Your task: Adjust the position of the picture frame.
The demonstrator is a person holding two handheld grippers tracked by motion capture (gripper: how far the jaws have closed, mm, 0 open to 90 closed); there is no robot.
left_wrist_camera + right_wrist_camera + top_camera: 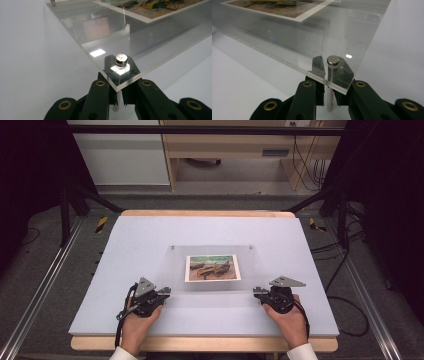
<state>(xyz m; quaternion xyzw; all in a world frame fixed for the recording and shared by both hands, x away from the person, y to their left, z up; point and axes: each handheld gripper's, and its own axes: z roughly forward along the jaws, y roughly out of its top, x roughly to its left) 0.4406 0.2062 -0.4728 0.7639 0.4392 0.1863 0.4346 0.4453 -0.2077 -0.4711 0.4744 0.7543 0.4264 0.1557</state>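
Clear acrylic picture frame panel (212, 267) lies flat near the middle of the white foam-covered desk (130, 240), raised on short posts at its corners. A colour print with a white border, showing boats on a shore (212, 267), sits at the centre of the panel.

Left gripper (159, 295) is at the panel's near-left corner, held by the person's left hand (136, 322). In the left gripper view the black fingers (98, 96) pass under the corner of the panel and are closed tight on the clear standoff post (117, 98) beneath it. A small round silver metal cap (121, 60) sits on top of the panel directly above that post.

Right gripper (260, 294) is at the panel's near-right corner, held by the right hand (290, 320). In the right gripper view its fingers (308, 97) flank the clear post (330, 97) under that corner, nearly closed; whether the pads press the post or stand just off it I cannot tell. A matching silver cap (333, 60) tops this corner.

Far corners of the panel each carry a small cap too, seen in the high view.
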